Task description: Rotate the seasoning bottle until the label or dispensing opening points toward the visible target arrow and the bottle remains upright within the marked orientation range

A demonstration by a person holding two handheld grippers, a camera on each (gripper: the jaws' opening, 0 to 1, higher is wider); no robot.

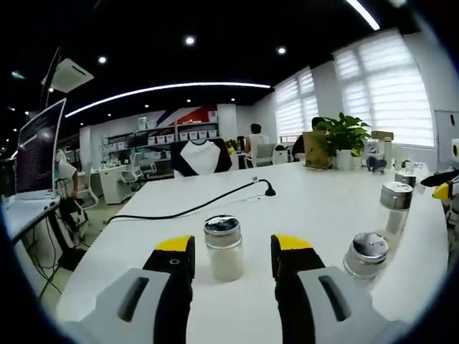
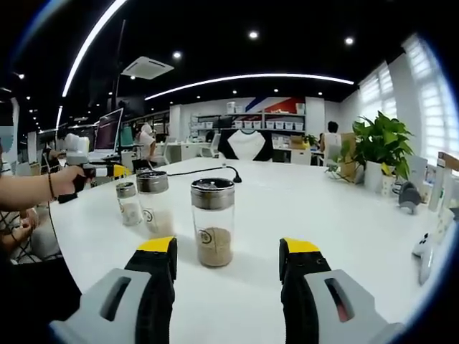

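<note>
Bottle [image 2: 212,222]: clear glass, steel cap, tan seasoning, upright on table [image 2: 323,215]. We hold both grippers [image 1: 229,261] [image 2: 228,265] spread, pinching nothing.

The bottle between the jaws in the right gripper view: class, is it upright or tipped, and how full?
Upright: the bottle stands on the white table, metal cap on top. Roughly one-third full of tan seasoning.

grey tool [image 1: 232,261], black jaws, yellow tips
</note>
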